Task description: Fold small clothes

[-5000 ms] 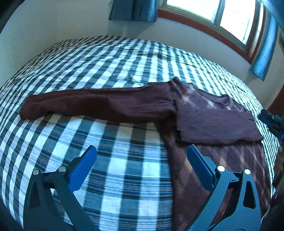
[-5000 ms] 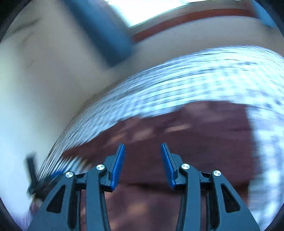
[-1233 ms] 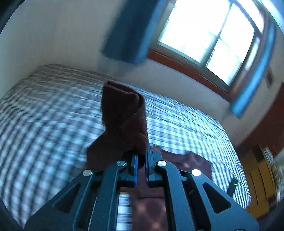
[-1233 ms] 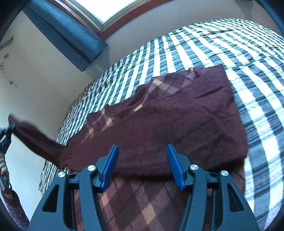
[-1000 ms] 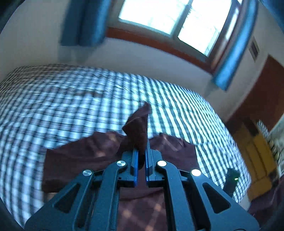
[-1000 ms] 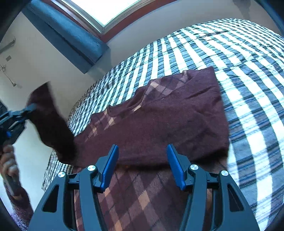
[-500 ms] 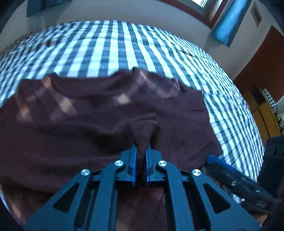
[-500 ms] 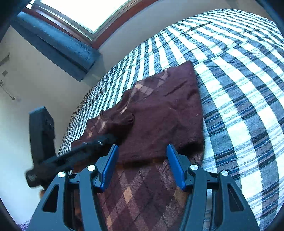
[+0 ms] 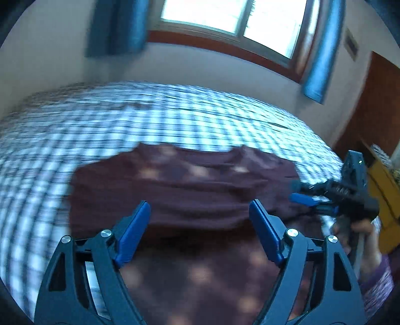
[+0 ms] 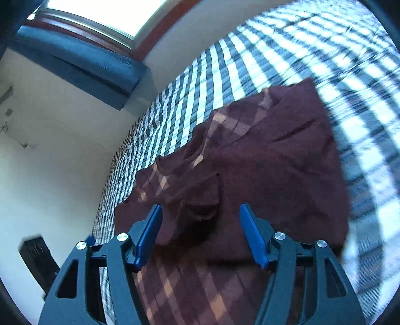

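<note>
A dark maroon argyle sweater (image 9: 190, 190) lies on the checked bed, both sleeves folded across its chest; it also shows in the right wrist view (image 10: 270, 175). The left sleeve's cuff (image 10: 200, 210) lies bunched on top near the middle. My left gripper (image 9: 200, 225) is open and empty, above the sweater's lower body. My right gripper (image 10: 201, 230) is open and empty, hovering over the sweater just short of the cuff. In the left wrist view the right gripper (image 9: 307, 200) is seen at the sweater's right edge, held by a hand.
The blue-and-white checked bed cover (image 9: 125, 117) spreads around the sweater. A window with blue curtains (image 9: 225, 20) is behind the bed. A wooden door (image 9: 375, 100) and a yellow object (image 9: 382, 195) are at the right. A white wall (image 10: 50, 150) runs along the bed's far side.
My left gripper carried the left sleeve across the sweater's chest, laid it down, let go and opened, then pulled back. My right gripper stayed open over the sweater.
</note>
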A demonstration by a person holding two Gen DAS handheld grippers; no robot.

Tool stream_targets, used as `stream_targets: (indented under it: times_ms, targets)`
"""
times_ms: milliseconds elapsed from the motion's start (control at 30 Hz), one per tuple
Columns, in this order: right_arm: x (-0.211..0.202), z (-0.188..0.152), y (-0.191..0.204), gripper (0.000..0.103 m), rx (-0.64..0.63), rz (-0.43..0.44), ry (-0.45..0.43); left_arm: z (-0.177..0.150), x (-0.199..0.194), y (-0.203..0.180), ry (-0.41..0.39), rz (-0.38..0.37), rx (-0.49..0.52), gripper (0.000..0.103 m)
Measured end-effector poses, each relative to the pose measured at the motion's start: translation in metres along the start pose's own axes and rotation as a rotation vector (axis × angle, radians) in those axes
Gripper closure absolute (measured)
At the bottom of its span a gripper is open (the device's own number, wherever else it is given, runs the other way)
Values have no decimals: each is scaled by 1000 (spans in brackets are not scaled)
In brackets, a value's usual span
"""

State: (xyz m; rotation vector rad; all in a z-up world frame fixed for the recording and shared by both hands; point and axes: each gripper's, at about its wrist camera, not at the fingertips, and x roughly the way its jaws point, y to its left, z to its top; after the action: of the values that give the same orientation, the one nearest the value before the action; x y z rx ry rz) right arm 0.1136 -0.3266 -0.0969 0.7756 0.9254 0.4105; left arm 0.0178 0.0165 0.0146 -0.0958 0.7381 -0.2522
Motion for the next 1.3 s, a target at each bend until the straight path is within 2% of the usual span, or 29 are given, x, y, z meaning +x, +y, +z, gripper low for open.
stream_targets:
  times_ms: [100,233,300,333,367,467,633,733,867,1033,1167,1300]
  targets:
    - [21,7,1,39,24,-46,39,-7,-11,42,-5,83,-40,22]
    - [33,7,7,39,38,-82,41,-13,-19,85,0,160,-84,22]
    - [37,3,14,59,20,-114,48,-16,-23,105,0,180,-117,22]
    - [41,2,16,73,15,-113,66,-17,-25,115,0,186,-141,22]
    - [48,0,19,82,5,-103,103,-19,-26,120,0,189,-159,22]
    - [53,-1,29,92,-38,-121,112,-21,-26,131,11,180,-202,22]
    - [3,12,57,94,-109,-62,-60,-23,-26,134,11,175,-210,22]
    - [-33,19,50,94,-132,-93,-151,-24,-26,132,14,168,-207,20]
    - [-44,21,11,94,-81,-155,-151,-25,-19,127,31,158,-203,20]
    - [-32,13,-45,94,2,-193,-104,-24,-6,120,55,152,-196,20]
    - [-28,9,-62,94,34,-179,-95,-21,4,115,62,153,-193,20]
    - [-30,6,-62,94,12,-164,-93,-16,19,112,78,166,-188,20]
